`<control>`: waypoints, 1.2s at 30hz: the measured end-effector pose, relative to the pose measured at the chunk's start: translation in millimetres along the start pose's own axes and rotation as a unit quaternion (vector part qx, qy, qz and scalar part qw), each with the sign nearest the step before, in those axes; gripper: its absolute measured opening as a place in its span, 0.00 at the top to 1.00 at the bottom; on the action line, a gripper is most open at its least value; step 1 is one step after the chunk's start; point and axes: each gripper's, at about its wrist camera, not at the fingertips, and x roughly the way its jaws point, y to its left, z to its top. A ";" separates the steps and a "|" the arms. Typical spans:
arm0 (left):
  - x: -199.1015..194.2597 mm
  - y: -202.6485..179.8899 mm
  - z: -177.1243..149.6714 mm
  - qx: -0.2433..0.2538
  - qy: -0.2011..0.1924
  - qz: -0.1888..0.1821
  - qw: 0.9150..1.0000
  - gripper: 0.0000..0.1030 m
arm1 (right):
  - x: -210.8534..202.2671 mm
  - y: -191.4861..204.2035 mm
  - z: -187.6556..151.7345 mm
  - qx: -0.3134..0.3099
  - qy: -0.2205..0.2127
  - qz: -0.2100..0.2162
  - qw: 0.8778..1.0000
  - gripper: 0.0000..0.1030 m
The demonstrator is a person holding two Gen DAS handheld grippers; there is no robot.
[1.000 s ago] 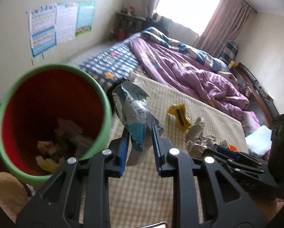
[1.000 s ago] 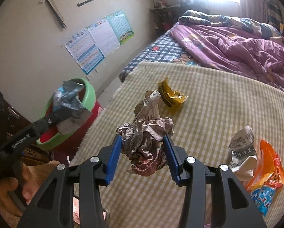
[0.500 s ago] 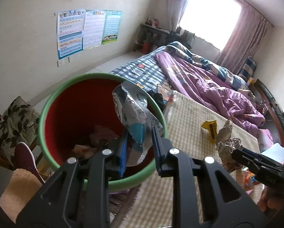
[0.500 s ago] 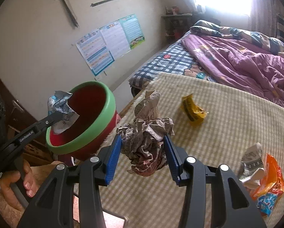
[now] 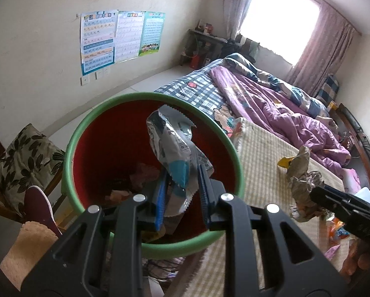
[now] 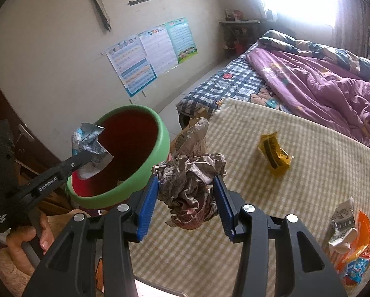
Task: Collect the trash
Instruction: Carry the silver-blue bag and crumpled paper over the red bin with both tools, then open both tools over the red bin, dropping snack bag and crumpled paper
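Observation:
My left gripper [image 5: 182, 195] is shut on a silver and blue snack wrapper [image 5: 175, 146] and holds it over the mouth of the red bin with a green rim [image 5: 85, 128], which has several scraps inside. The wrapper [image 6: 90, 143] and bin [image 6: 157, 146] also show in the right wrist view. My right gripper [image 6: 186, 200] is shut on a crumpled newspaper ball [image 6: 189, 180] and holds it above the checked mat [image 6: 308, 160], just right of the bin. The ball also shows in the left wrist view [image 5: 301, 180].
A yellow wrapper [image 6: 274, 153], a newspaper scrap [image 6: 343, 222] and an orange snack bag [image 6: 358, 252] lie on the mat. A bed with a purple quilt [image 6: 321, 79] is behind. A leaf-patterned chair [image 5: 23, 156] stands left of the bin.
My left gripper has carried the wrapper from beside the bin to over its open mouth. My right gripper has moved left toward the bin with the newspaper ball.

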 end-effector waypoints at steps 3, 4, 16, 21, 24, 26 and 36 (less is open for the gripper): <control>2.7 4.7 1.1 0.002 0.002 0.003 1.000 0.78 | 6.1 6.7 4.5 -0.003 0.001 0.002 1.000 0.56; 3.8 6.2 1.8 0.004 0.003 0.005 1.000 0.78 | 7.2 7.6 4.6 -0.003 0.002 0.003 1.000 0.57; 10.8 25.1 5.9 0.001 0.011 0.016 1.000 0.78 | 31.1 32.5 17.0 -0.016 0.006 0.021 1.000 0.56; 11.6 25.7 6.4 0.004 0.011 0.018 1.000 0.78 | 36.1 40.1 18.6 -0.023 0.007 0.027 0.999 0.56; 13.3 26.8 6.3 0.007 0.013 0.020 1.000 0.78 | 37.5 42.6 20.1 -0.027 0.007 0.030 0.999 0.56; 13.1 26.5 6.1 0.006 0.013 0.021 1.000 0.78 | 39.4 45.2 21.4 -0.030 0.006 0.032 0.999 0.56; 15.0 28.1 5.2 0.002 0.014 0.026 1.000 0.78 | 47.2 68.3 30.7 -0.063 0.001 0.050 0.997 0.56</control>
